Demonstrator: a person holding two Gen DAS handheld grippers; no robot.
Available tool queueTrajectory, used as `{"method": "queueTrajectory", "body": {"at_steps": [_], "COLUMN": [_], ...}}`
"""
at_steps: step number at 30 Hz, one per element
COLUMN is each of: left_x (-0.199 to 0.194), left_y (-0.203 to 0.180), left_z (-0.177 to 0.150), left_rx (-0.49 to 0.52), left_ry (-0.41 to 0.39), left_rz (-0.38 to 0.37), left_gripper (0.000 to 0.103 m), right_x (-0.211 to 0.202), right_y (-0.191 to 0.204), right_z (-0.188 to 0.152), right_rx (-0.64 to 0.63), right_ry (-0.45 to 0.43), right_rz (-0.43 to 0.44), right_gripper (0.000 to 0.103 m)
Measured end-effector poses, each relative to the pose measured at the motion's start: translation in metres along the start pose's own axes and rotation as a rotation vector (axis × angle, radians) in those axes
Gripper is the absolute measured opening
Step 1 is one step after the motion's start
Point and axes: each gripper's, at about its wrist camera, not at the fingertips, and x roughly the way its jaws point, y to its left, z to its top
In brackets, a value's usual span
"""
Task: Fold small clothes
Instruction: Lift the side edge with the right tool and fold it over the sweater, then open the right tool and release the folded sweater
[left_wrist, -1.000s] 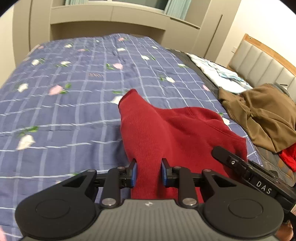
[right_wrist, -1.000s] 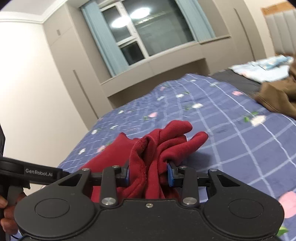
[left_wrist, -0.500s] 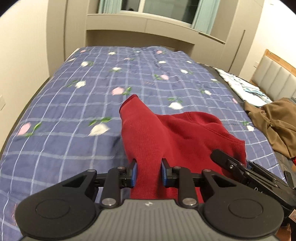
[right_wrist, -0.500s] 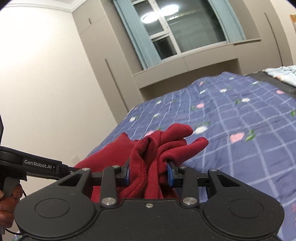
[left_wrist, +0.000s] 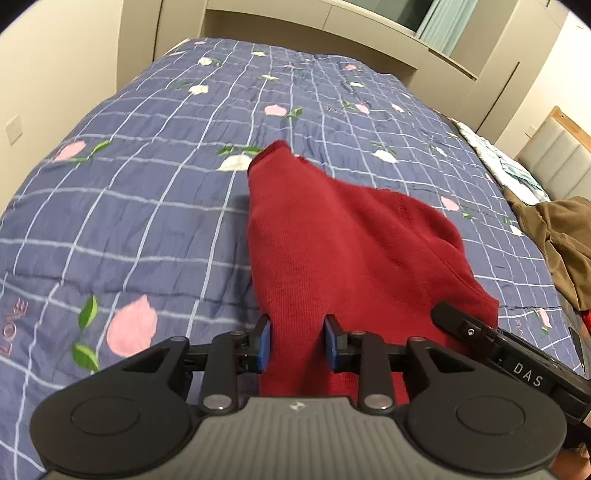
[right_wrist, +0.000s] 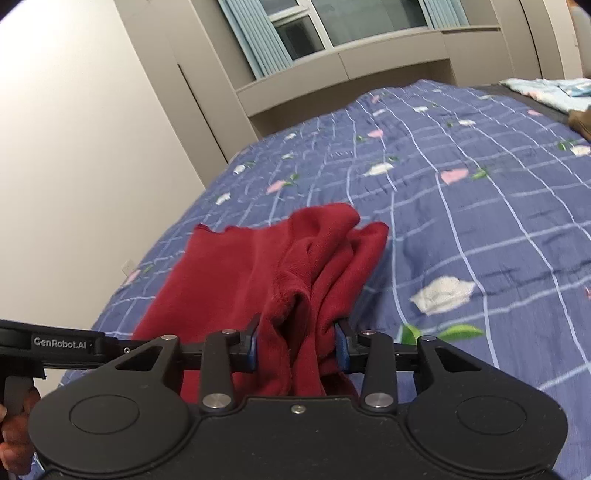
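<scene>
A small dark red garment hangs stretched between both grippers over the blue checked floral bedspread. My left gripper is shut on one smooth edge of it. My right gripper is shut on a bunched, fleecy edge of the same red garment. The garment's far end droops toward the bed. The right gripper's body shows at the lower right of the left wrist view, and the left gripper's body at the left of the right wrist view.
A brown garment lies heaped at the bed's right side, with pale blue printed fabric behind it. Beige wardrobes and a window with blue curtains stand beyond the bed. A padded headboard is at the far right.
Both grippers have tilted down and moved closer over the bed with the red garment still held. The garment's far end has come lower toward the bedspread.
</scene>
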Motion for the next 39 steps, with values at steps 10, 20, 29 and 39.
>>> {"method": "queueTrajectory", "body": {"at_steps": [10, 20, 29, 39], "left_x": [-0.02, -0.074, -0.125, -0.171], "left_y": [0.001, -0.011, -0.023, -0.03], "left_z": [-0.002, -0.008, -0.038, -0.09], "left_rx": [-0.033, -0.015, 0.044, 0.113], "left_ry": [-0.019, -0.138, -0.248, -0.347], "left_rz": [0.01, 0.028, 0.063, 0.112], "left_gripper": [0.067, 0.096, 0.102, 0.102], "right_x": [-0.018, -0.078, -0.136, -0.191], "right_y": [0.004, 0.022, 0.039, 0.048], "right_z": [0.003, 0.01, -0.001, -0.038], "right_rx": [0.012, -0.055, -0.113, -0.166], "right_ry": [-0.027, -0.147, -0.239, -0.273], "right_rz": [-0.038, -0.036, -0.028, -0.042], "right_gripper": [0.069, 0.101, 0.102, 0.102]}}
